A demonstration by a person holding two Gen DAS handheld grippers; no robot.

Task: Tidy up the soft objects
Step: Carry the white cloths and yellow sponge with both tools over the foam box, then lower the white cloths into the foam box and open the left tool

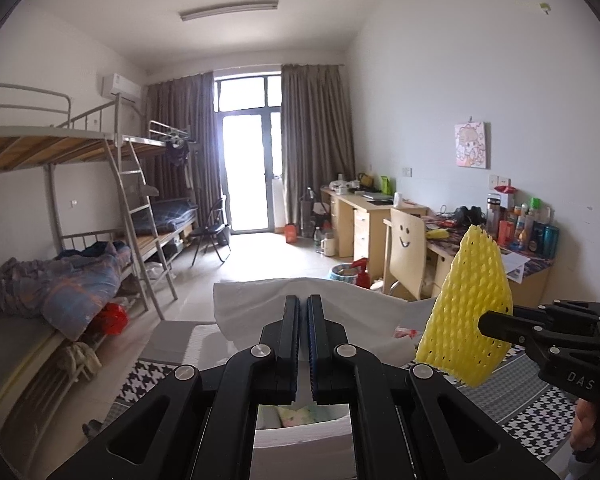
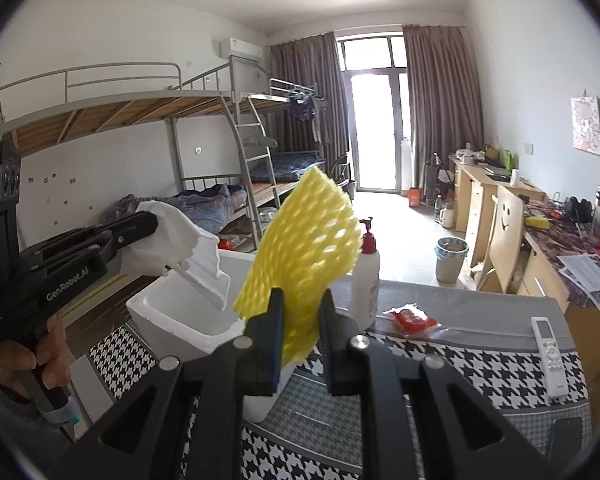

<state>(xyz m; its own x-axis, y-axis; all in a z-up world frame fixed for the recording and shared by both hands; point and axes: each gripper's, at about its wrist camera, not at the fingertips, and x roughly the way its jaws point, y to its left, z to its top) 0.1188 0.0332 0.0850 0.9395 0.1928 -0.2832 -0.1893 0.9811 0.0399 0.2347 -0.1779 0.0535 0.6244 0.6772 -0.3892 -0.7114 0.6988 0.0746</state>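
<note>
We hold the left claw point(image 1: 303, 322) closed on a white foam sheet point(image 1: 340, 304), its jaws pinched tight on the thin material; from the right wrist view the sheet point(image 2: 184, 240) hangs crumpled from that claw point(image 2: 150, 226) above the open white foam box point(image 2: 172, 312). We hold the right claw point(image 2: 300, 322) clamped on a yellow foam net sleeve point(image 2: 308, 240), which stands up tilted from between the jaws, in the air above the worktop point(image 2: 480, 308). From the left wrist view the sleeve point(image 1: 470, 308) sits just right of the sheet, apart from it. On the worktop's houndstooth cloth rest a white pump bottle point(image 2: 366, 276) beside the box, a red packet point(image 2: 414, 320) and a remote control point(image 2: 550, 356).
</note>
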